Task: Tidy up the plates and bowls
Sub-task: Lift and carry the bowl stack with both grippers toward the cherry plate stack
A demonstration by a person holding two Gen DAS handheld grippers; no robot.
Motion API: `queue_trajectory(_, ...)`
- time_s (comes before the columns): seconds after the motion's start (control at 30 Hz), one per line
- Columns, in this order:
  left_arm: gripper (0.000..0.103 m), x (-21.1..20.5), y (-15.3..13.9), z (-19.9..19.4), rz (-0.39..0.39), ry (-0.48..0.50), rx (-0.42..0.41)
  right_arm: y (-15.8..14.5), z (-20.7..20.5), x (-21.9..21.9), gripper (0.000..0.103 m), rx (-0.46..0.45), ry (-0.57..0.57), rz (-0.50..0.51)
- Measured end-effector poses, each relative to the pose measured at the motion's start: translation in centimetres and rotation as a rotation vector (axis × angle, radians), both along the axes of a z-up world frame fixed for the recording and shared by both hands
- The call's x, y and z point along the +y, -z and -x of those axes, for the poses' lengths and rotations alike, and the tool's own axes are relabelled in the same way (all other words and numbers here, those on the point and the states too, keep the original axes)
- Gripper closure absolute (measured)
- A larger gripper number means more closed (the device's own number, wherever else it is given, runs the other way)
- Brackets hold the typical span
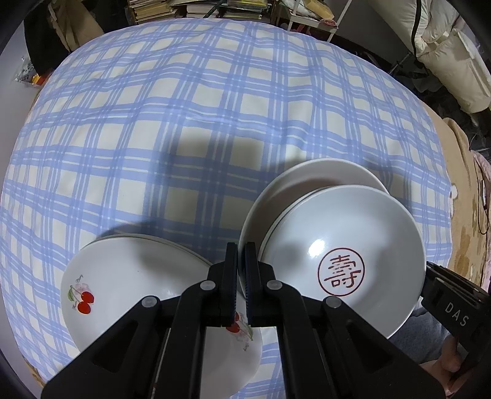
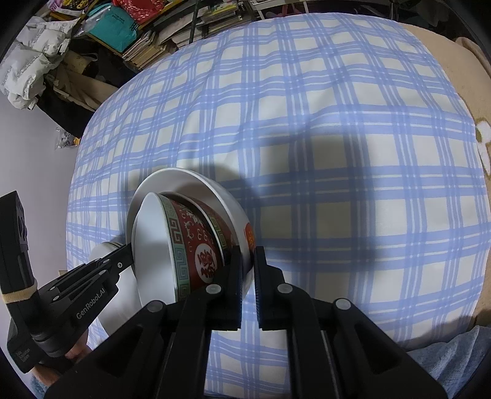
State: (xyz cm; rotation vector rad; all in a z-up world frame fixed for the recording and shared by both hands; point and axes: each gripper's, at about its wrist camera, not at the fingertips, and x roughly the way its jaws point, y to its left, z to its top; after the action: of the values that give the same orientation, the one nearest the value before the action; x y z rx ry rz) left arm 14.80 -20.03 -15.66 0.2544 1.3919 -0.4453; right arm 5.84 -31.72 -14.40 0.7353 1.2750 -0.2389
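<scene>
Left gripper: jaws pressed together on the rim of a white plate, near edge. It also shows at the left edge of the right wrist view, reaching in to the stack.

Right gripper: jaws clamped on the rim of that same white plate, at its right side. Its black body shows at the right edge of the left wrist view.

The plate is tilted, held between the two grippers above the cloth. Nested in it are two red patterned bowls; the top bowl is white inside with a red circled character on its floor. From the right wrist, its outer wall is red with a green key-pattern band and a white medallion; the second bowl's rim shows just behind it.

Left of the stack, near side: a stack of white plates, the top cherry plate lying flat on the blue plaid cloth.

Far edge: piles of books.
</scene>
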Motion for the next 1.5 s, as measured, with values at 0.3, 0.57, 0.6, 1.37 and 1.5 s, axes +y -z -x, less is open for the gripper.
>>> queue_trajectory(0.3,0.101,0.7,-0.3,-0.7,0.018,-0.012,0.016,-0.4,-0.3,0.1,0.093,-0.014,-0.038,0.032)
queue_trajectory(0.57,0.101,0.6,-0.9,-1.2,0.027,0.011,0.02,-1.4,-0.8,0.0,0.093,-0.024,-0.009,0.058)
queue_trajectory(0.6,0.101,0.6,-1.0,-1.2,0.026,0.012,0.025,-1.5,-0.9,-0.1,0.092,-0.024,-0.006,0.058)
queue_trajectory(1.37,0.101,1.2,-2.4,-1.3,0.041,0.025,0.028,-3.1,-0.9,-0.6,0.094,-0.048,0.006,0.03)
queue_trajectory(1.5,0.101,0.7,-1.9,-1.1,0.024,0.04,0.015,-3.5,-1.3,-0.2,0.1,-0.087,-0.012,0.019)
